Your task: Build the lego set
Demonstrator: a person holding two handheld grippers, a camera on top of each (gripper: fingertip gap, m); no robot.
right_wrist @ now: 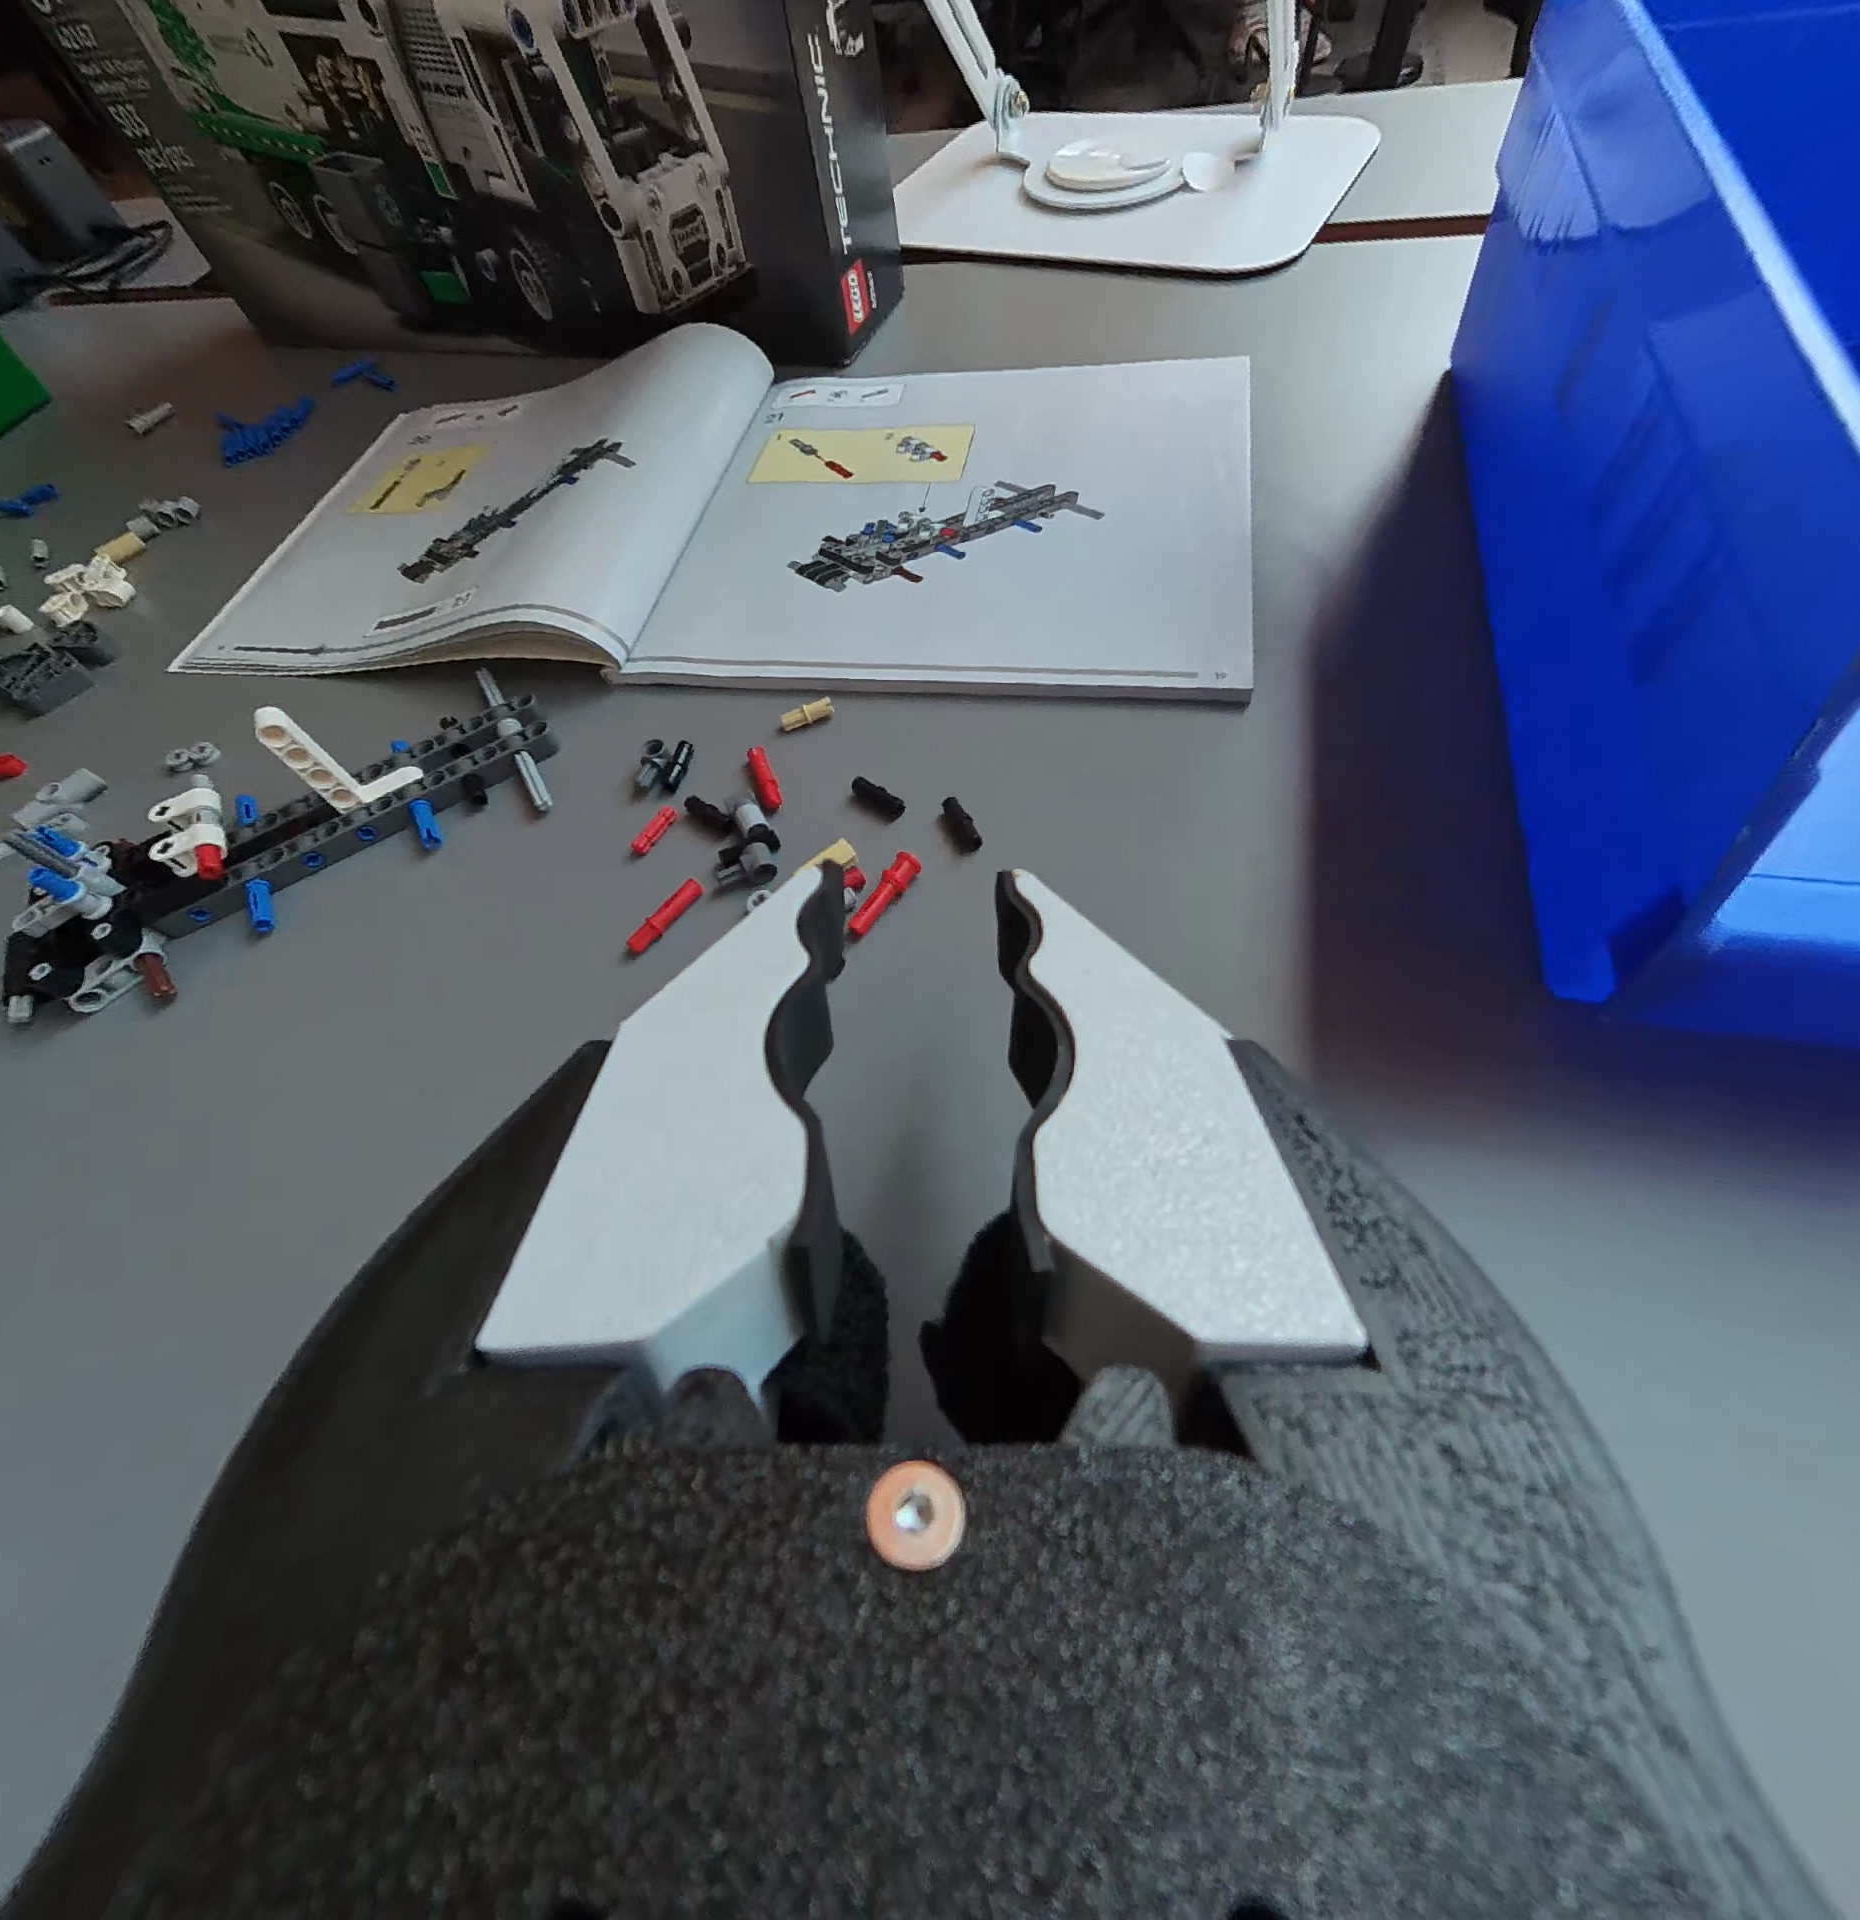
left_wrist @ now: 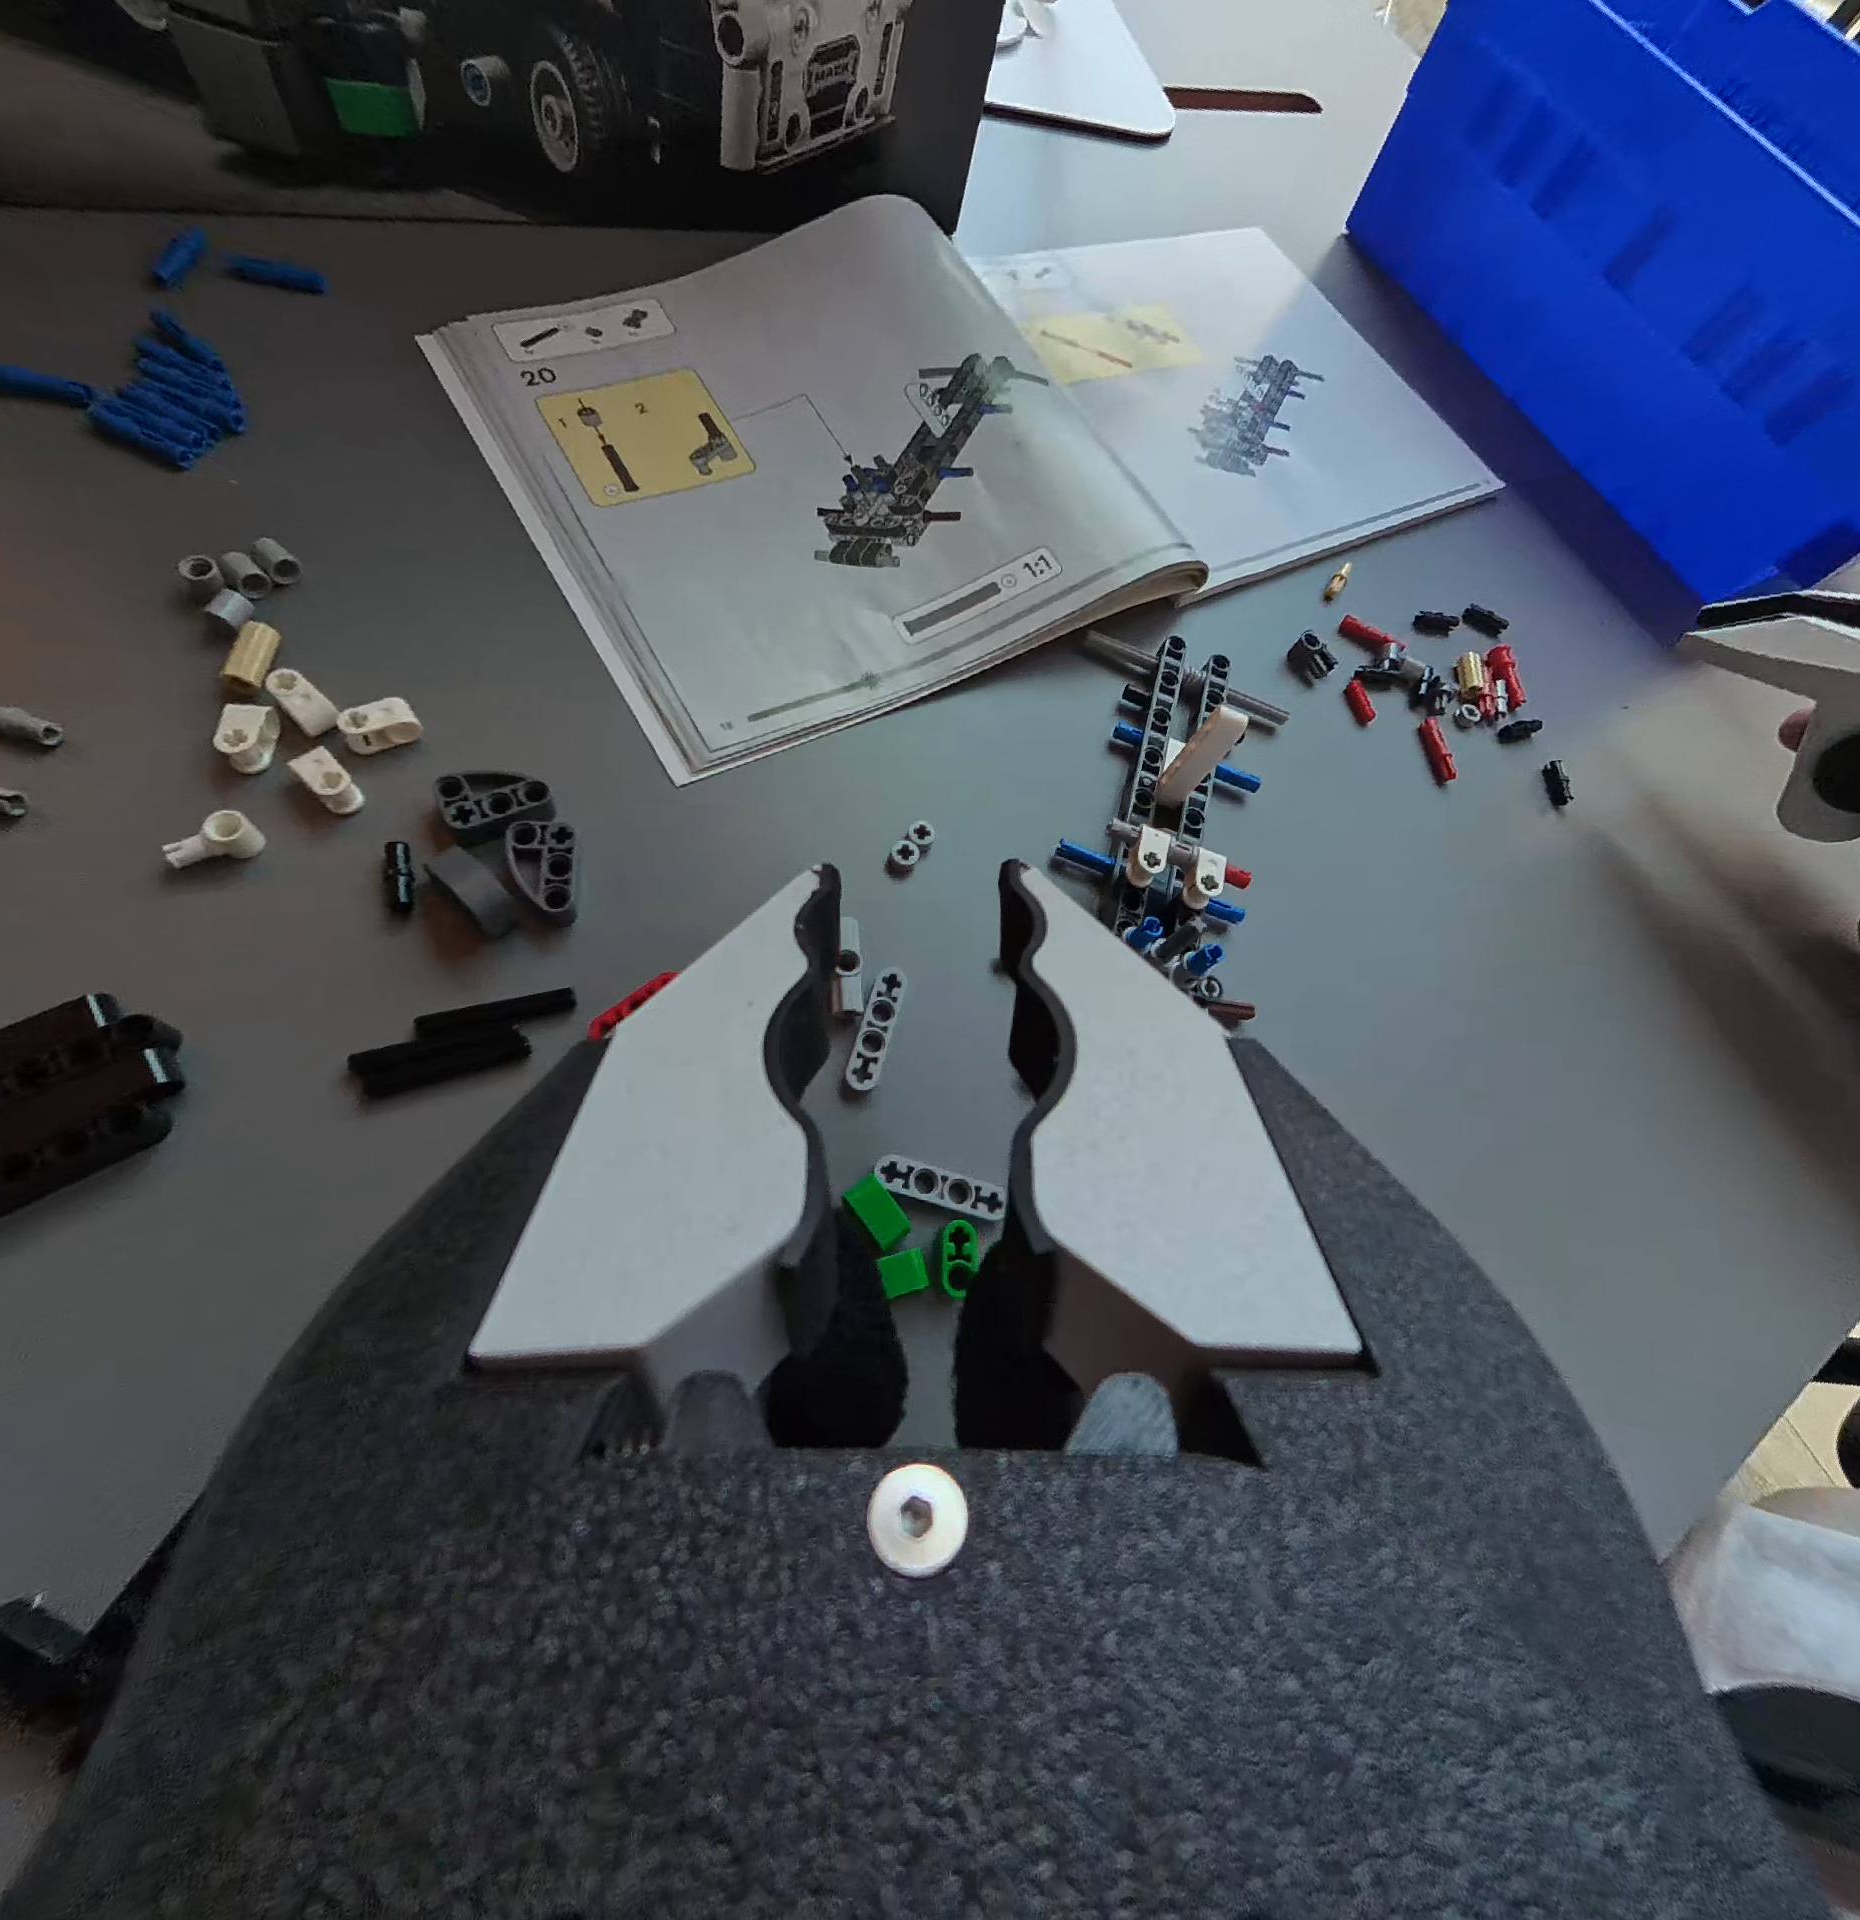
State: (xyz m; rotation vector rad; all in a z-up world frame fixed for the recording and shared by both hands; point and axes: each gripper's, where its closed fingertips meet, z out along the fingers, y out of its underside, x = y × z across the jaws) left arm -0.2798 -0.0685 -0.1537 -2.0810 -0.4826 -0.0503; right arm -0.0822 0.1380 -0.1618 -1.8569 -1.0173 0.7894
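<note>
A part-built dark grey chassis with blue pins and a white angled beam lies on the grey table, right of my left gripper (left_wrist: 1175,821) and far left of my right gripper (right_wrist: 282,821). My left gripper (left_wrist: 918,883) is open and empty above small grey beams (left_wrist: 874,1029) and green pieces (left_wrist: 900,1236). My right gripper (right_wrist: 918,888) is open and empty, just behind scattered red pins (right_wrist: 884,894) and black pins (right_wrist: 877,798). The open instruction booklet (left_wrist: 801,499) (right_wrist: 905,540) lies beyond the parts. The right gripper also shows at the right edge of the left wrist view (left_wrist: 1809,717).
A blue bin (right_wrist: 1684,520) (left_wrist: 1632,260) stands at the right. The set's box (right_wrist: 490,156) and a white lamp base (right_wrist: 1134,187) stand behind. Blue pins (left_wrist: 167,405), white and grey connectors (left_wrist: 282,717) and black beams (left_wrist: 64,1091) lie at the left. Left tips to right tips: about 30 cm.
</note>
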